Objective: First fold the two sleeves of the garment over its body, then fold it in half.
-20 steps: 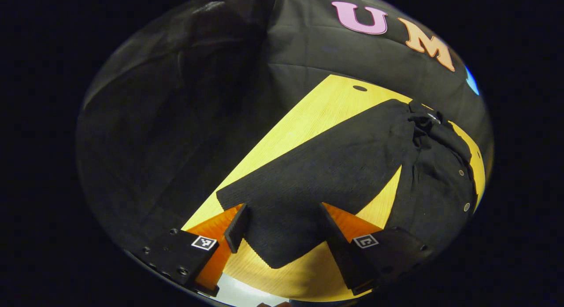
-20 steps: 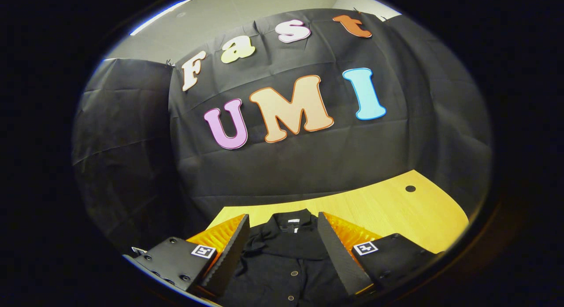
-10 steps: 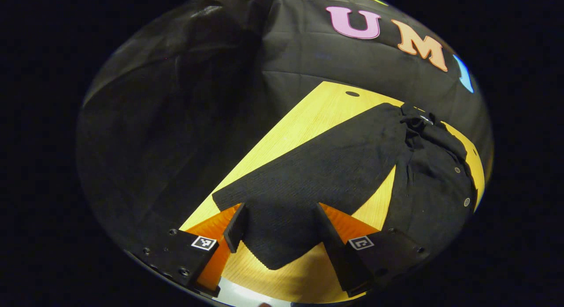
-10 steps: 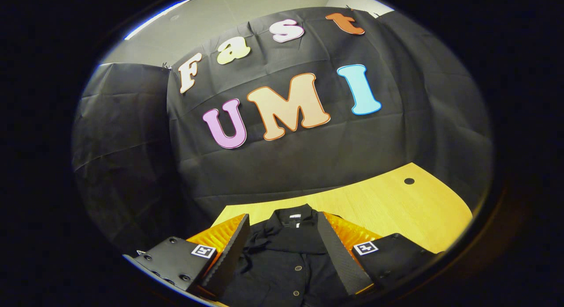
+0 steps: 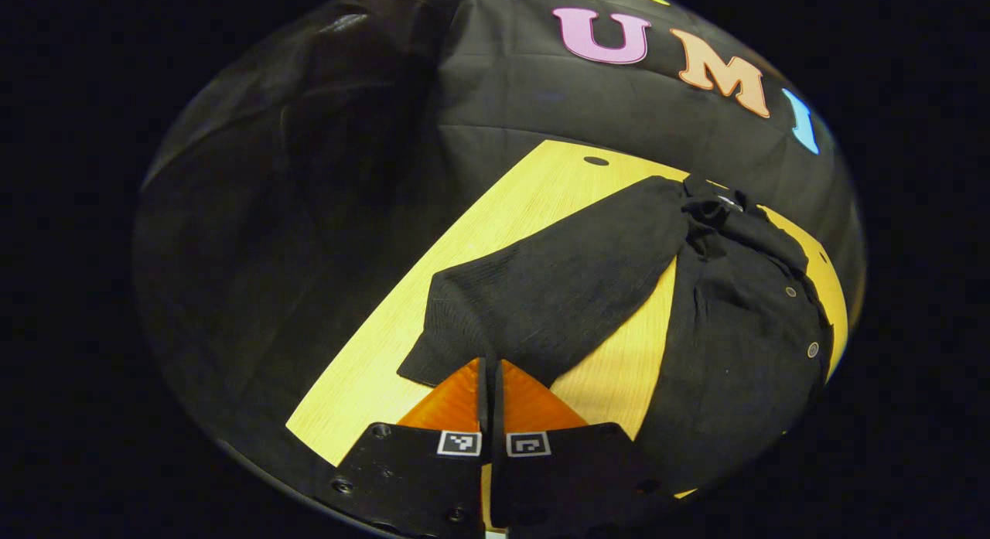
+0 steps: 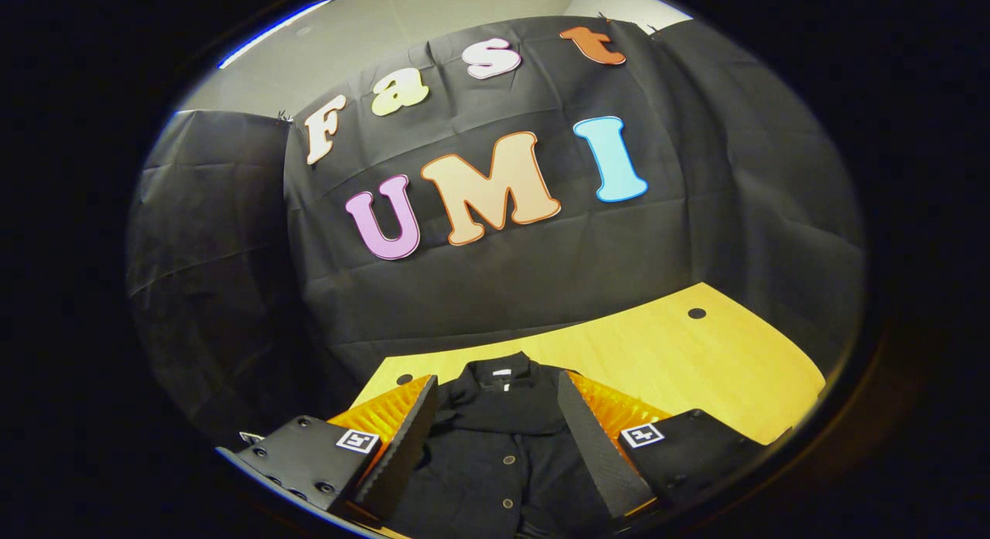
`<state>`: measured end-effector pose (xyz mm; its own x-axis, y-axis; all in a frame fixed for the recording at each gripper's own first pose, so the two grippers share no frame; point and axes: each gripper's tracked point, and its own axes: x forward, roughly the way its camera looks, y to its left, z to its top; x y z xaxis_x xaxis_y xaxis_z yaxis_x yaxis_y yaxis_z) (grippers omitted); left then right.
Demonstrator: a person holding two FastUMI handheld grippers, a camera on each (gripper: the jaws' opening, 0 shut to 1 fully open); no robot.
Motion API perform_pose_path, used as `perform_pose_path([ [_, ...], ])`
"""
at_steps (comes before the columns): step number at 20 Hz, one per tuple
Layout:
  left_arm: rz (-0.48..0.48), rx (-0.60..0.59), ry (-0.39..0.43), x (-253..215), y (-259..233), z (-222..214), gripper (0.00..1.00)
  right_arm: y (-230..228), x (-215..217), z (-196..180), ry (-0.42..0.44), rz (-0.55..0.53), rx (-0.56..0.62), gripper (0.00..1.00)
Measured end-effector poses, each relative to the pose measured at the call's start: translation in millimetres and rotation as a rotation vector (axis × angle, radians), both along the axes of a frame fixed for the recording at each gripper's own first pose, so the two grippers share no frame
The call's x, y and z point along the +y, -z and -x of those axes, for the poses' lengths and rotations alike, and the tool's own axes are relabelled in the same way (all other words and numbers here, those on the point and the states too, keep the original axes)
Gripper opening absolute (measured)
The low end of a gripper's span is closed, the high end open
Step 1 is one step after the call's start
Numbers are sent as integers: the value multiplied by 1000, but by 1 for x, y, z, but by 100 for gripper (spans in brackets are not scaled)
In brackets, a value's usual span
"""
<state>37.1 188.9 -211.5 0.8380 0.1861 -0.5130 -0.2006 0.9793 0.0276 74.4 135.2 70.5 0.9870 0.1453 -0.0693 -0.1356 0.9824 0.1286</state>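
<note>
A black buttoned garment [image 5: 742, 338] lies on the yellow wooden table [image 5: 534, 206]. Its left sleeve [image 5: 557, 284] stretches away from the body toward me in the left gripper view. My left gripper [image 5: 489, 366] is shut on the sleeve's cuff end, and the cloth bunches up around the fingertips. In the right gripper view the garment's body [image 6: 495, 454] with its collar [image 6: 503, 380] and buttons lies between and beyond the orange-backed fingers. My right gripper [image 6: 496, 380] stands open above it with nothing held.
The table [image 6: 696, 361] has a small dark hole [image 6: 697, 313] near its far right corner and another hole [image 5: 596, 161] near the far left corner. Black cloth walls close the booth behind and beside the table.
The left gripper has shut on the sleeve's cuff, and the sleeve has bunched and pulled in. The right gripper has stayed open and drifted slightly over the garment.
</note>
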Motion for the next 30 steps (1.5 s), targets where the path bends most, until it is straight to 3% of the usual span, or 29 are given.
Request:
perform_pose_path([
  [7, 22, 41, 31, 0, -7, 1, 0, 17, -22, 12, 48, -42, 20, 97],
  [13, 5, -26, 80, -24, -74, -31, 0, 36, -55, 21, 78, -52, 59, 97],
  [15, 8, -85, 127, -54, -105, -50, 0, 43, -69, 24, 90, -48, 74, 92],
  [16, 20, -113, 157, -74, -119, -60, 0, 45, -75, 26, 93, -49, 79, 97],
  [21, 64, -224, 297, -183, -169, -108, 0, 69, -108, 45, 112, -35, 121, 97],
  [30, 68, -298, 542, -357, -207, -150, 0, 107, -155, 59, 143, -92, 217, 98],
])
